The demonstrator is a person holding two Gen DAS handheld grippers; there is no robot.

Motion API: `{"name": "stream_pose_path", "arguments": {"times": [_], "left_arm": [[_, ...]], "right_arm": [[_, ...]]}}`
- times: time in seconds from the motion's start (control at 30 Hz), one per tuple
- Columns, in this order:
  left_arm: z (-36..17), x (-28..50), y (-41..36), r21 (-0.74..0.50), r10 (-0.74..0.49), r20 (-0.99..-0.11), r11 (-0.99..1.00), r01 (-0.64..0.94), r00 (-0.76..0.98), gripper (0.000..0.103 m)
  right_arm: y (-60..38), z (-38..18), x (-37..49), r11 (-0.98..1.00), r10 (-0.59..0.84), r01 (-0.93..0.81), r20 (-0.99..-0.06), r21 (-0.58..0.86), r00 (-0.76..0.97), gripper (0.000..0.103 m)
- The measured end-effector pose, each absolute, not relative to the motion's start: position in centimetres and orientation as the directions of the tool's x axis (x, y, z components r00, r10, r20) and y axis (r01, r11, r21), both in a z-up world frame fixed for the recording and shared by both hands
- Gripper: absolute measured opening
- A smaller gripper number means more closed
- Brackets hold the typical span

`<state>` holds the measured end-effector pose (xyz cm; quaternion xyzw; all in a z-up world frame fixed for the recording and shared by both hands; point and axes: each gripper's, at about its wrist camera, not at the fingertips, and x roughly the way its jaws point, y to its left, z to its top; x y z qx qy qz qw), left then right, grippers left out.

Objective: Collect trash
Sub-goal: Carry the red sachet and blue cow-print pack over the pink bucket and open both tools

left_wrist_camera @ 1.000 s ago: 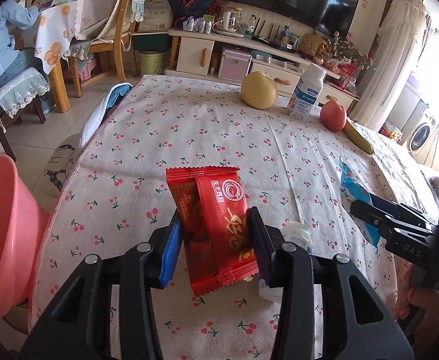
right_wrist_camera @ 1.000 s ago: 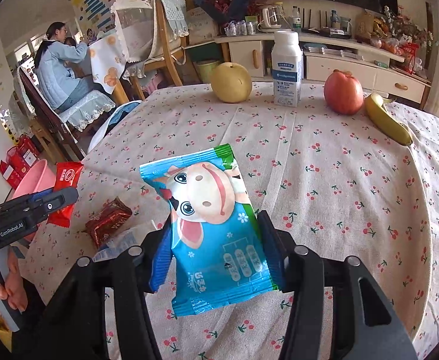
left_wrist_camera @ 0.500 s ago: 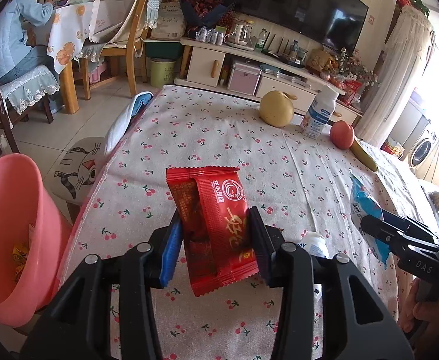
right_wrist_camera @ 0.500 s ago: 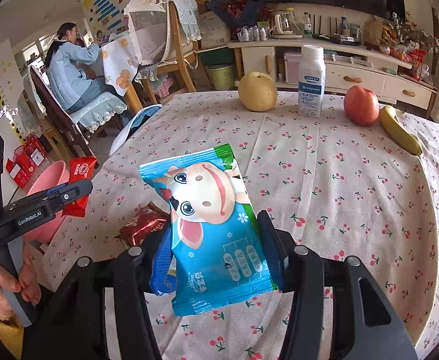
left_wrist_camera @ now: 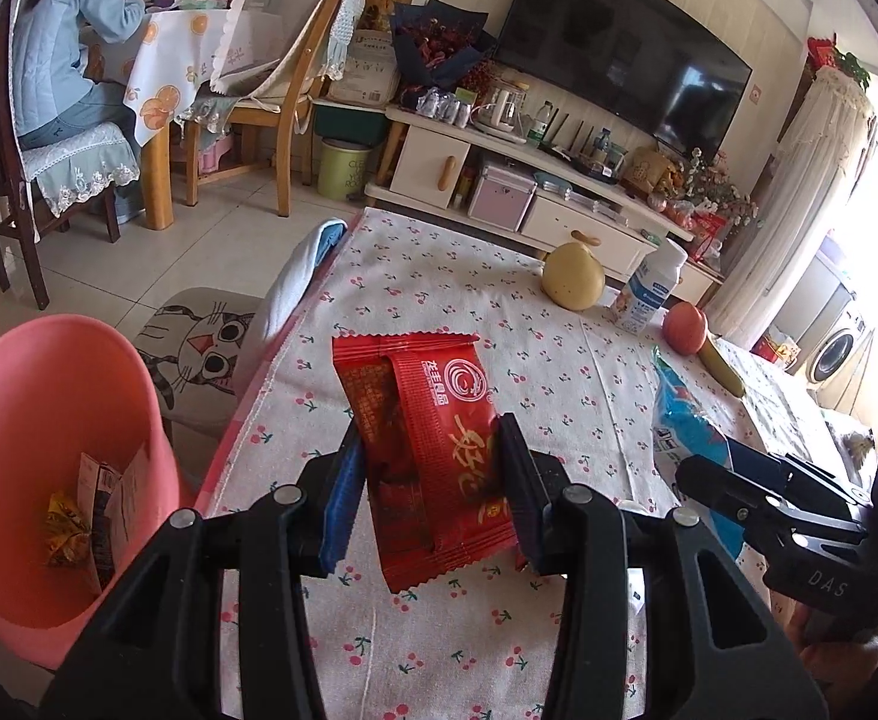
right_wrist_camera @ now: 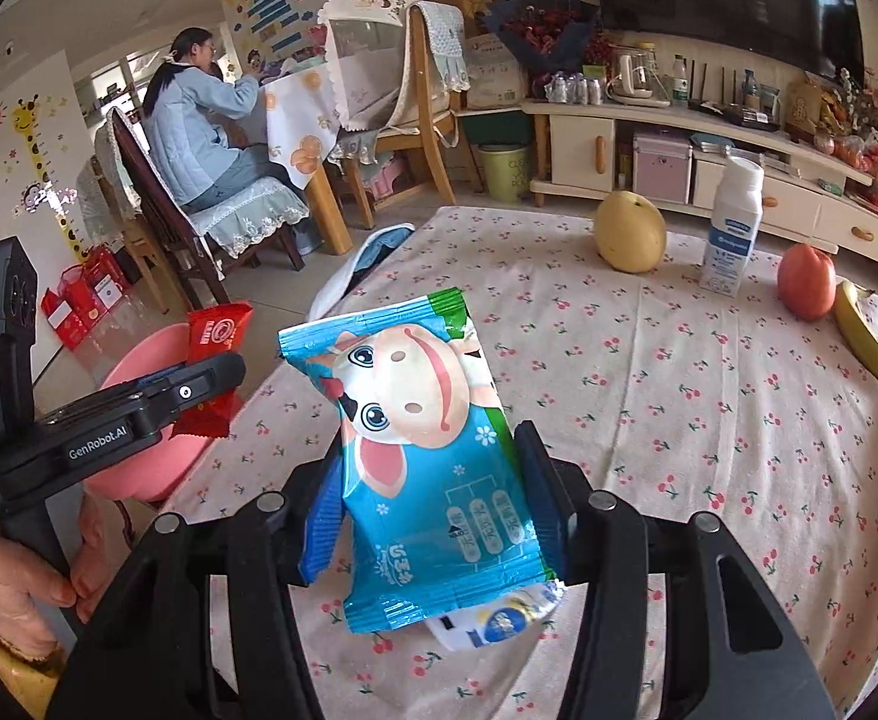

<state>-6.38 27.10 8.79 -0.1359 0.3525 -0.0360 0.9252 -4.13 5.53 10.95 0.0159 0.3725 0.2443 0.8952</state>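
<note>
With jaws clamped on the red wrapper (left_wrist_camera: 433, 450) and blue wrapper (right_wrist_camera: 433, 468), we risk dropping either short of the pink bin (left_wrist_camera: 49, 420) at nine o'clock, since thin foil slips.

"GenRobot.AI" on left gripper (right_wrist_camera: 133, 414); "DAS" on right gripper (left_wrist_camera: 799, 546).

I am seeing the bin (left_wrist_camera: 49, 450) sitting left of the table (left_wrist_camera: 439, 276), with the pear (left_wrist_camera: 574, 276), bottle (left_wrist_camera: 649, 294) and apple (left_wrist_camera: 685, 329) lining its far edge

Pale tiled floor (left_wrist_camera: 139, 252), wooden chairs (left_wrist_camera: 295, 114), dark television (left_wrist_camera: 619, 54) above cream cabinet (left_wrist_camera: 535, 180), bright daylight at right
</note>
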Motion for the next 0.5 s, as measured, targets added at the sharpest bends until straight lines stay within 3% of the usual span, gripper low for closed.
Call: {"name": "stream_pose_path", "arguments": {"times": [0.27, 0.5], "left_arm": [[9.9, -7.6, 32.0, -0.299, -0.095, -0.620, 0.946, -0.123, 0.779, 0.045], [10.5, -9.0, 39.2, -0.316, 0.043, -0.624, 0.899, -0.302, 0.780, 0.045]], "right_arm": [[12.8, 13.0, -4.4, 0.816, 0.540, -0.528, -0.633, 0.235, 0.554, 0.054], [20.3, 14.1, -4.7, 0.743, 0.612, -0.624, -0.622, 0.240, 0.489, 0.054]]}}
